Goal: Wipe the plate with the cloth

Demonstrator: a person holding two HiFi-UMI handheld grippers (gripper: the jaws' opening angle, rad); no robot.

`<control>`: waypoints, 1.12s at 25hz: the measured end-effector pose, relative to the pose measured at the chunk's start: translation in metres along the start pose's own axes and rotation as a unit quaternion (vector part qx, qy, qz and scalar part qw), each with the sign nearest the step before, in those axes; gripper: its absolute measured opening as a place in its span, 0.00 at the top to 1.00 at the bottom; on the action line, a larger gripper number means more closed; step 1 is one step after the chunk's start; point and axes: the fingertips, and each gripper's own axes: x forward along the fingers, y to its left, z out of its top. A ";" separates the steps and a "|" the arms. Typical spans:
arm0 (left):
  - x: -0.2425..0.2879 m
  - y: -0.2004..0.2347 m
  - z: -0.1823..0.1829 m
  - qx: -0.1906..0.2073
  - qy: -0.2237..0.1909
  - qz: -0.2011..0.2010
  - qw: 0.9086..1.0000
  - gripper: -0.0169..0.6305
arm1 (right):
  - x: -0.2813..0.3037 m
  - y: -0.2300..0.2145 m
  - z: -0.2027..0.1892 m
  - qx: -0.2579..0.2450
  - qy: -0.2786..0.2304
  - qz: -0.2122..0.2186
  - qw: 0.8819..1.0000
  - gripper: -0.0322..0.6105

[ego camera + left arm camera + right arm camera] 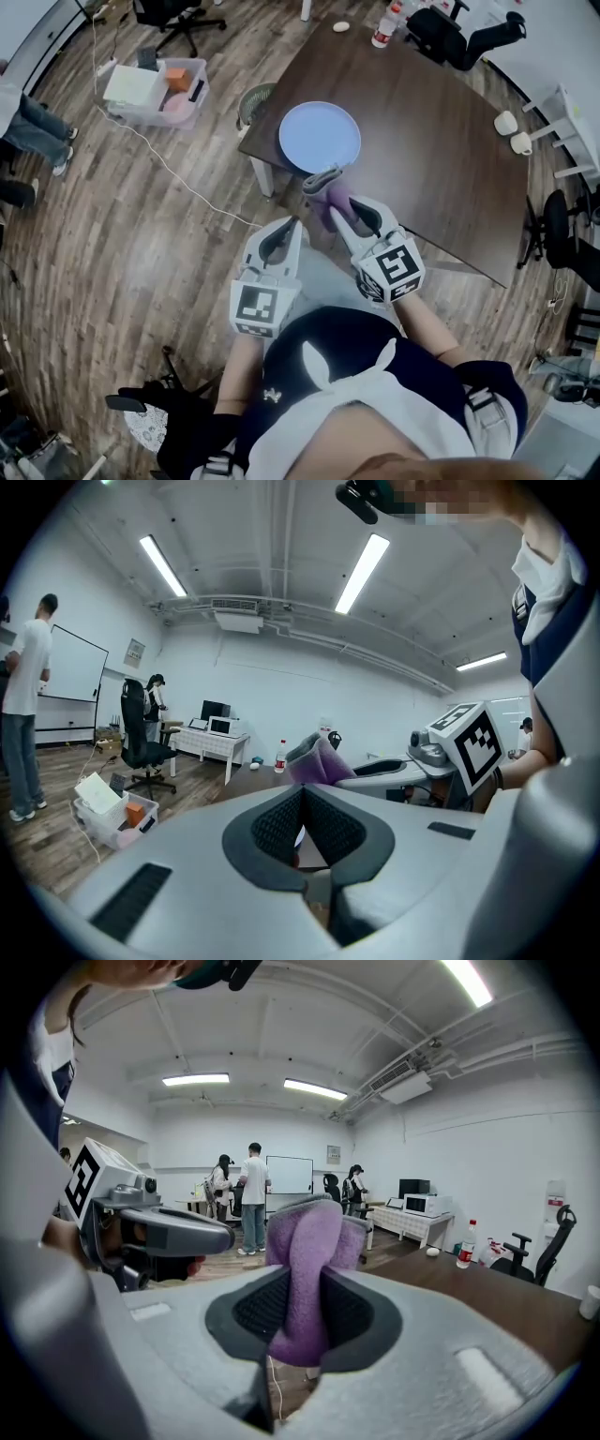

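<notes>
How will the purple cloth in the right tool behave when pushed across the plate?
Probably soft and floppy: the purple cloth bunches into folds between the pads of the right tool. Likely light, standing up unsupported above them. It may crumple against the plate.

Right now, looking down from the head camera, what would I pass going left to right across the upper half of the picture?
Clear storage box → round basket → blue plate → water bottle → white cups.
</notes>
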 end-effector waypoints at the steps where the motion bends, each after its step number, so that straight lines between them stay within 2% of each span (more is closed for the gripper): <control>1: 0.006 0.006 0.002 -0.002 0.001 0.000 1.000 0.97 | 0.010 -0.006 -0.004 -0.003 0.017 0.004 1.000 0.82; 4: 0.027 0.022 0.009 -0.017 0.006 -0.004 1.000 0.97 | 0.039 -0.027 -0.018 0.005 0.067 0.025 0.997 0.81; 7: 0.046 0.040 0.006 -0.020 0.025 -0.009 0.999 0.97 | 0.062 -0.045 -0.020 0.015 0.082 0.040 0.996 0.81; 11: 0.078 0.067 -0.004 -0.022 0.050 -0.006 0.999 0.97 | 0.092 -0.071 -0.023 -0.009 0.099 0.047 0.994 0.81; 13: 0.094 0.076 -0.009 -0.024 0.054 -0.005 0.998 0.97 | 0.104 -0.078 -0.031 -0.023 0.117 0.066 0.991 0.81; 18: 0.127 0.097 -0.019 -0.033 0.075 0.006 0.997 0.97 | 0.132 -0.096 -0.050 -0.058 0.166 0.115 0.978 0.81; 23: 0.159 0.112 -0.041 -0.045 0.099 0.014 0.994 0.97 | 0.161 -0.119 -0.059 -0.098 0.180 0.154 0.967 0.81; 25: 0.173 0.118 -0.050 -0.051 0.109 0.024 0.992 0.97 | 0.176 -0.126 -0.066 -0.114 0.192 0.178 0.958 0.81; 28: 0.189 0.127 -0.069 -0.061 0.128 0.037 0.989 0.97 | 0.200 -0.132 -0.083 -0.160 0.227 0.202 0.939 0.81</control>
